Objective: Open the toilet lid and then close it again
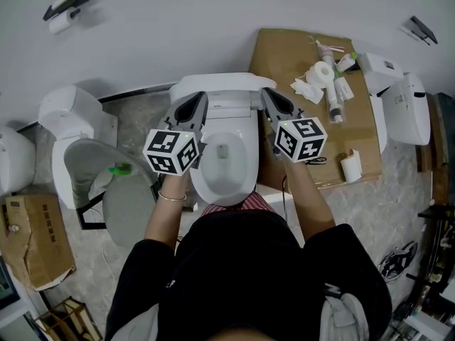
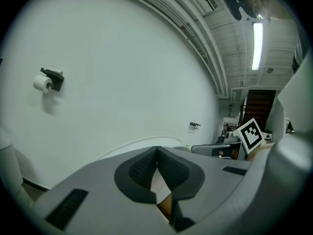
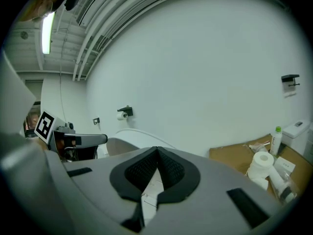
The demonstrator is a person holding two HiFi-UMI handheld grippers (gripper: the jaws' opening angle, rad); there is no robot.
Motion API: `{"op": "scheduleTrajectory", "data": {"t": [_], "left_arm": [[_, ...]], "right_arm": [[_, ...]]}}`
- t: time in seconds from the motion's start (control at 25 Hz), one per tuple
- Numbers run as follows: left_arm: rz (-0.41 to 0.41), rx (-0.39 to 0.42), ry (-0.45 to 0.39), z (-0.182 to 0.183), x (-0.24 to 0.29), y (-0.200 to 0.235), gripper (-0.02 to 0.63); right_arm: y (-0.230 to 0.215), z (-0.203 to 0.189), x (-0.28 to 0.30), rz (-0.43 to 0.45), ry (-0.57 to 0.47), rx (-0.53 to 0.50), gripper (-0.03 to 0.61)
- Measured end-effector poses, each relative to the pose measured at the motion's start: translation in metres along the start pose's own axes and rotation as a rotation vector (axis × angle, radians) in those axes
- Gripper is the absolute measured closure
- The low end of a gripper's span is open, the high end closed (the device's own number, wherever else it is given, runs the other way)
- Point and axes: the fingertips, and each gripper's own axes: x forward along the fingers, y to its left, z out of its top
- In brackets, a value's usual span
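Black ribbed pads meet tip to tip on my left gripper and likewise on my right gripper; both carry nothing. At the centre of the head view they flank the toilet lid, which stands raised behind the open bowl. I judge opening done; closing calls for tipping the lid's top edge forward, then lowering it gently.

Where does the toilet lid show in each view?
Head view: toilet lid at top centre, standing up against the wall.
Left gripper view: white arc low centre, just beyond the jaw tips.
Right gripper view: white arc low, left of centre.
Shared landmark: the wall-mounted toilet paper roll, left of the lid everywhere.
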Motion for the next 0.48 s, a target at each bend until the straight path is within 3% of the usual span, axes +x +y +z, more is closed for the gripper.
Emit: {"op": "scheduleTrajectory", "data": {"t": [0.48], "left_arm": [[-0.021,0.000,0.015,-0.0059,-0.0099,0.0041,0.609]], "right_arm": [[0.0015,-0.0046,-0.0058,-0.025,-0.001,0.019,0.558]]}}
